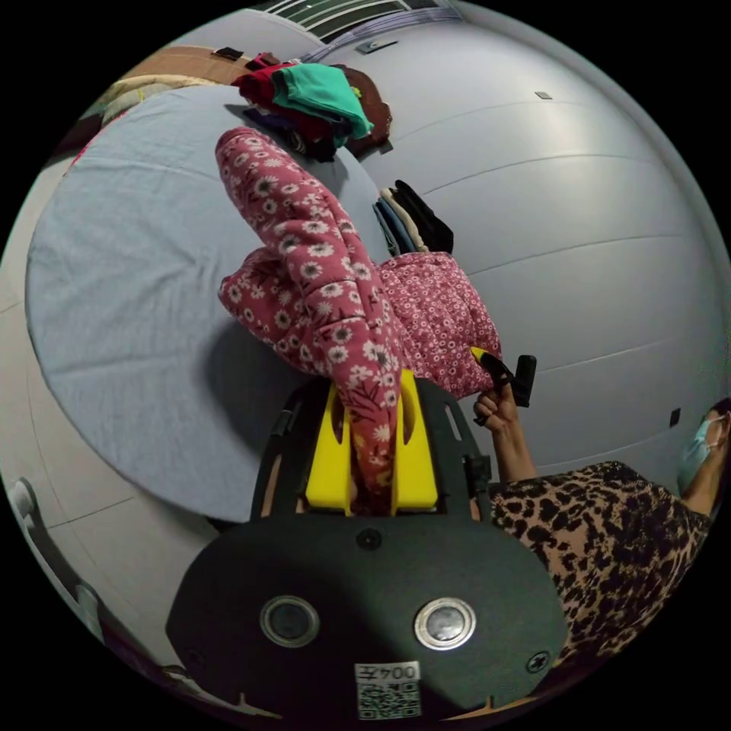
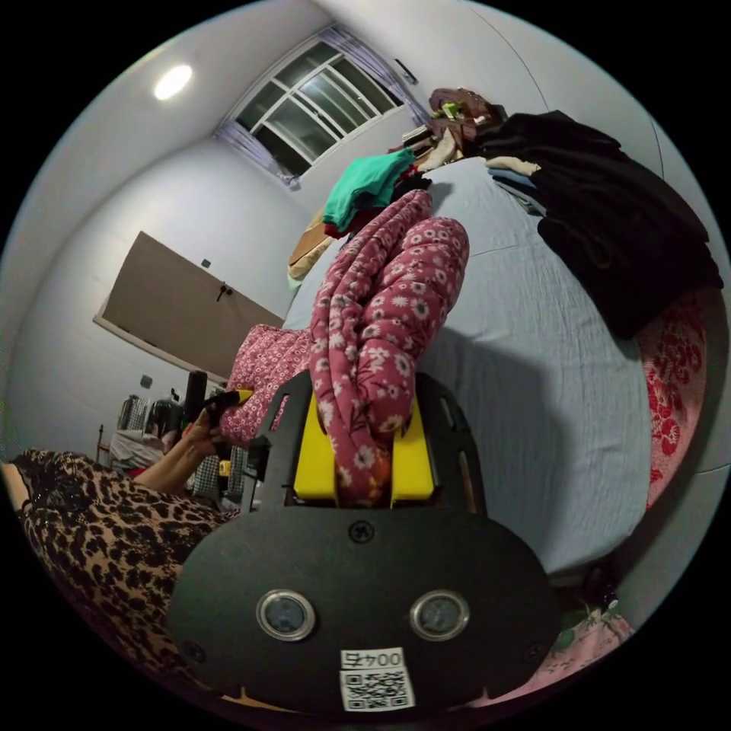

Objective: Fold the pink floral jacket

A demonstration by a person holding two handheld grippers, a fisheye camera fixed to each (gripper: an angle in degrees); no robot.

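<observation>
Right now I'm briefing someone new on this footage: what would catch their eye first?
First, the pink floral jacket, lifted off the pale blue bed with a fold clamped in the yellow left claw. The right claw grips another bunched part of it. Beyond that, a heap of clothes topped by a green garment sits at the bed's far end.

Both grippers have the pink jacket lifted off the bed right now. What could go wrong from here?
1. The left gripper and right gripper each pinch a thick bunched wad of the pink floral jacket; padded fabric may slip out.
2. The jacket hangs twisted over the blue sheet, so it may land creased.
3. The clothes pile and dark stack sit close by; a swing could disturb them.
</observation>
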